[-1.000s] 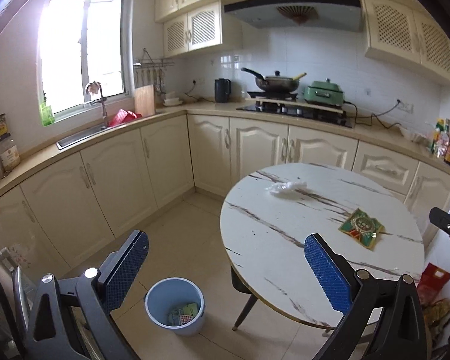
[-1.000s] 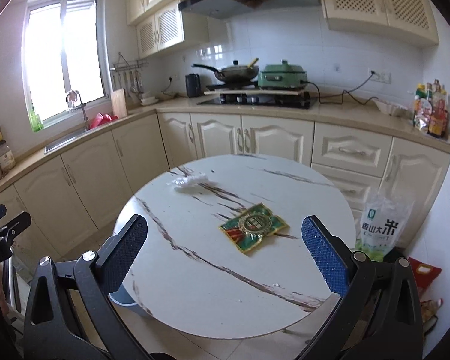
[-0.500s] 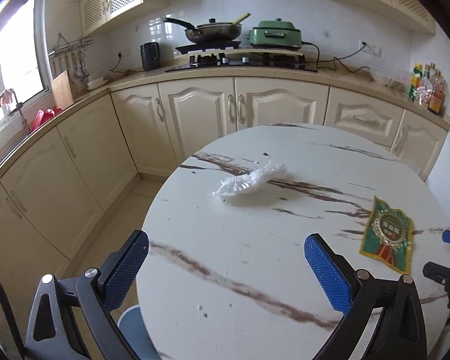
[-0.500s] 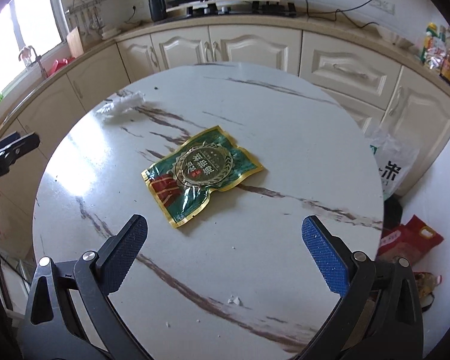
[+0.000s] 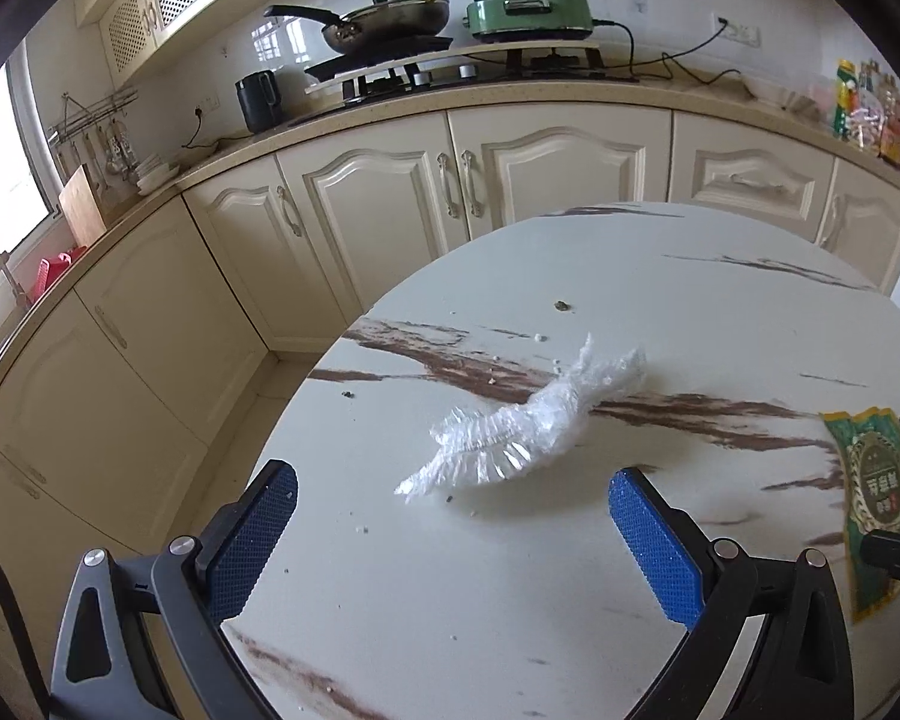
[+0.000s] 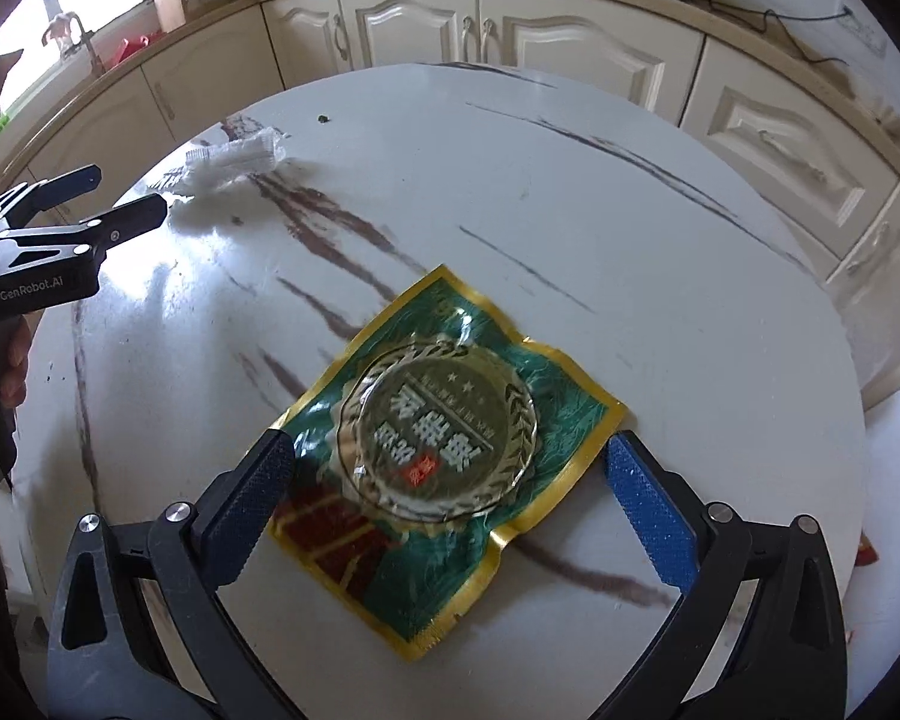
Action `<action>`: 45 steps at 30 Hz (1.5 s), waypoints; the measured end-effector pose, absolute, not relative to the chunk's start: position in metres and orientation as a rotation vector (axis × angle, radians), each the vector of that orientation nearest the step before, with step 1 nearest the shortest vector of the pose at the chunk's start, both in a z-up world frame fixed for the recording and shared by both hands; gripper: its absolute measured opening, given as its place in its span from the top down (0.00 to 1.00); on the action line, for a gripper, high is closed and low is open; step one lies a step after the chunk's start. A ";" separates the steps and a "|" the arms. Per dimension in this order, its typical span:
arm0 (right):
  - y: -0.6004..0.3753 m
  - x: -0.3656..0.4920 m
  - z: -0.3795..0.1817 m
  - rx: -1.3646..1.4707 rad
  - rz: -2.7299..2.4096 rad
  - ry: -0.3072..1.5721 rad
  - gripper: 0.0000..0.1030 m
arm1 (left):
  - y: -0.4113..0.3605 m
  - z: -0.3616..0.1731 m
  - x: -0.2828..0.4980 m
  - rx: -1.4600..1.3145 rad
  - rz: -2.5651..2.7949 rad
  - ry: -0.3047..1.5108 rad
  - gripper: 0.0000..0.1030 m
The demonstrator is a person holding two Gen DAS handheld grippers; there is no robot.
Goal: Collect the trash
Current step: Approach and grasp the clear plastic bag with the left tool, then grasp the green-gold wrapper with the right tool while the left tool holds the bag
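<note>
Both grippers closed in on their trash — jaws wide apart throughout.
Left gripper point(image 5: 453, 531) swung from bin and floor to the table, now near the plastic wrap point(image 5: 525, 426); right gripper point(image 6: 450, 489) dropped low, its fingers now straddling the green packet point(image 6: 444, 450).

Left wrist view sits low near the round table's point(image 5: 720, 312) edge, facing the counter cabinets. Right wrist view looks steeply down, close. Both share the green wrapper point(image 6: 444, 450).

Green-gold wrapper point(image 6: 444, 456), brown-veined white table point(image 6: 660, 276).
</note>
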State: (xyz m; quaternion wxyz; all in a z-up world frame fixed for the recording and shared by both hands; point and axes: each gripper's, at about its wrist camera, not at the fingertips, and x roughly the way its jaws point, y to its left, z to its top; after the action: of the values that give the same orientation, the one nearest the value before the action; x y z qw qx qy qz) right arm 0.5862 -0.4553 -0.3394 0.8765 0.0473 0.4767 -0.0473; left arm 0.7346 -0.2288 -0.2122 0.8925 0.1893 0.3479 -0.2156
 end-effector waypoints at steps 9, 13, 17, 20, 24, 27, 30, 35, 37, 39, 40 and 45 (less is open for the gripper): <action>-0.448 0.615 -0.342 0.006 -0.007 1.008 0.00 | -0.269 -0.246 0.727 0.502 -0.482 0.727 0.10; -0.454 0.608 -0.340 0.070 0.000 0.989 0.00 | -0.255 -0.254 0.711 0.395 -0.561 0.816 0.79; -0.461 0.595 -0.339 0.103 -0.024 0.974 0.00 | -0.235 -0.243 0.690 0.365 -0.573 0.834 0.82; -0.458 0.584 -0.339 0.112 -0.035 0.976 0.00 | -0.214 -0.230 0.662 0.273 -0.587 0.865 0.82; -0.457 0.570 -0.338 0.146 -0.038 0.961 0.00 | -0.201 -0.224 0.623 0.166 -0.651 0.912 0.82; -0.474 0.560 -0.334 0.319 0.023 0.907 0.00 | -0.202 -0.220 0.597 0.144 -0.672 0.916 0.82; -0.479 0.560 -0.333 0.358 0.019 0.910 0.00 | -0.204 -0.217 0.578 0.118 -0.646 0.913 0.82; -0.452 0.568 -0.336 0.250 -0.073 0.953 0.00 | -0.194 -0.212 0.551 0.094 -0.554 0.883 0.82; -0.441 0.572 -0.338 0.210 -0.115 0.970 0.00 | -0.191 -0.212 0.540 0.087 -0.541 0.886 0.82; -0.432 0.579 -0.340 0.168 -0.158 0.981 0.00 | -0.190 -0.213 0.530 0.093 -0.532 0.889 0.82; -0.429 0.582 -0.341 0.141 -0.177 0.989 0.00 | -0.187 -0.210 0.527 0.096 -0.528 0.891 0.82; -0.423 0.590 -0.344 0.067 -0.159 0.968 0.00 | -0.177 -0.206 0.511 0.095 -0.538 0.884 0.81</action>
State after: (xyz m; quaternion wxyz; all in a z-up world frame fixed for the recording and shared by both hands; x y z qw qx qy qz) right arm 0.5896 -0.4229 -0.3445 0.8817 0.0320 0.4645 -0.0763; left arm 0.5114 -0.1766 -0.2055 0.8679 0.0455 0.4225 -0.2573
